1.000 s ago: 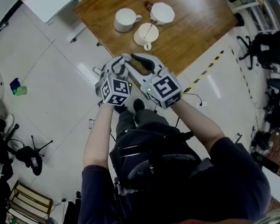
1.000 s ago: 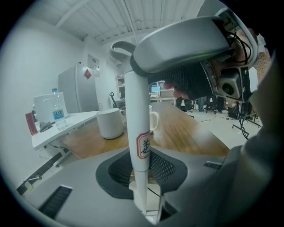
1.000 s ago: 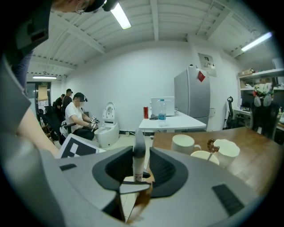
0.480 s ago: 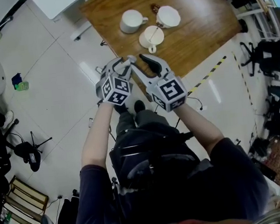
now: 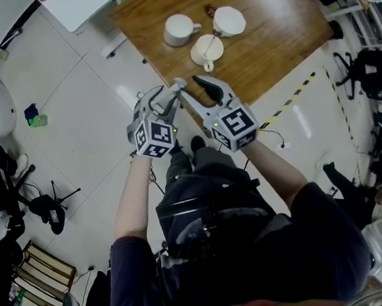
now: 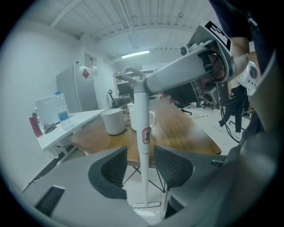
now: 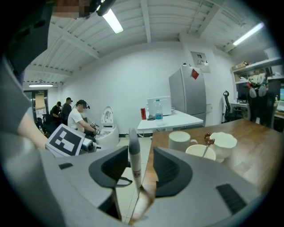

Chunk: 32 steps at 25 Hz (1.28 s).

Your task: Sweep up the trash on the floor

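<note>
A white broom handle [image 6: 143, 133] with a red label stands upright, its foot [image 6: 144, 205] on the pale floor by the table's edge. My left gripper [image 6: 141, 166] is open, its jaws just opened wide. The handle runs between the pads with a gap on each side. My right gripper [image 7: 135, 170] is open too, its jaws also just widened round the same handle [image 7: 134, 162], which no pad touches. In the head view both grippers, left [image 5: 161, 99] and right [image 5: 196, 92], meet at the handle's top [image 5: 178, 84]. A small blue and green scrap [image 5: 35, 116] lies on the floor far left.
A wooden table [image 5: 266, 30] stands just ahead with two white cups [image 5: 178, 29] and a saucer with a spoon [image 5: 206, 48]. A white table [image 6: 66, 126] with a water bottle is at the left. Chairs, cables and bags crowd the room's edges. People sit at the far wall [image 7: 80, 117].
Both pairs of jaws have spread wider round the white handle. The left gripper has drawn a little back toward the person. The right gripper has stayed put.
</note>
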Motion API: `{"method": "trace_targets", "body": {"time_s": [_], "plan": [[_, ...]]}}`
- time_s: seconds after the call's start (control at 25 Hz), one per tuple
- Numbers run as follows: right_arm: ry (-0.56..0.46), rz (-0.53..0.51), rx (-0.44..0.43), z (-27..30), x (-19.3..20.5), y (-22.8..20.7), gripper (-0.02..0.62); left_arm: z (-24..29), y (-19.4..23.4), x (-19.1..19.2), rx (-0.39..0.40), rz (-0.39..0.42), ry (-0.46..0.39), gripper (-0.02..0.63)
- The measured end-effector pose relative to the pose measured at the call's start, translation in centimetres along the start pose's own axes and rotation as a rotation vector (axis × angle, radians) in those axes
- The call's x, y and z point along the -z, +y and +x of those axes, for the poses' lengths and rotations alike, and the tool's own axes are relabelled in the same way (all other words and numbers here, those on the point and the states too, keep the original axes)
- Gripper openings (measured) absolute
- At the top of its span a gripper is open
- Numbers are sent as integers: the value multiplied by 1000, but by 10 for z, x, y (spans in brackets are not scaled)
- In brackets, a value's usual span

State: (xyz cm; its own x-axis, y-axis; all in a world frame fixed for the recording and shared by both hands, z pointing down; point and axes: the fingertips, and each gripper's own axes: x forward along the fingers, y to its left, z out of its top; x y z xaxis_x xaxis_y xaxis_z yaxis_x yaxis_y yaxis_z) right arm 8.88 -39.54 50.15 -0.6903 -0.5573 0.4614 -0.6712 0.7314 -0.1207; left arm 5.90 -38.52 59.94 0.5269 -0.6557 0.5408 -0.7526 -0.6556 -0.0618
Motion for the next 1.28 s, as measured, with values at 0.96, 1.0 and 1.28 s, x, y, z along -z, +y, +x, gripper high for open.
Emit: {"method": "trace_targets", "body": {"time_s": [0.96, 1.0, 1.28], "plan": [[-59, -35, 46, -40, -28, -4, 209, -110, 49, -70, -112, -29, -246, 192], [-62, -29, 47, -40, -31, -1, 209, -121, 55, -77, -124, -28, -269, 192], [-133, -23, 115, -90, -67, -22, 209, -151, 57, -171, -89, -33, -461, 190]]}}
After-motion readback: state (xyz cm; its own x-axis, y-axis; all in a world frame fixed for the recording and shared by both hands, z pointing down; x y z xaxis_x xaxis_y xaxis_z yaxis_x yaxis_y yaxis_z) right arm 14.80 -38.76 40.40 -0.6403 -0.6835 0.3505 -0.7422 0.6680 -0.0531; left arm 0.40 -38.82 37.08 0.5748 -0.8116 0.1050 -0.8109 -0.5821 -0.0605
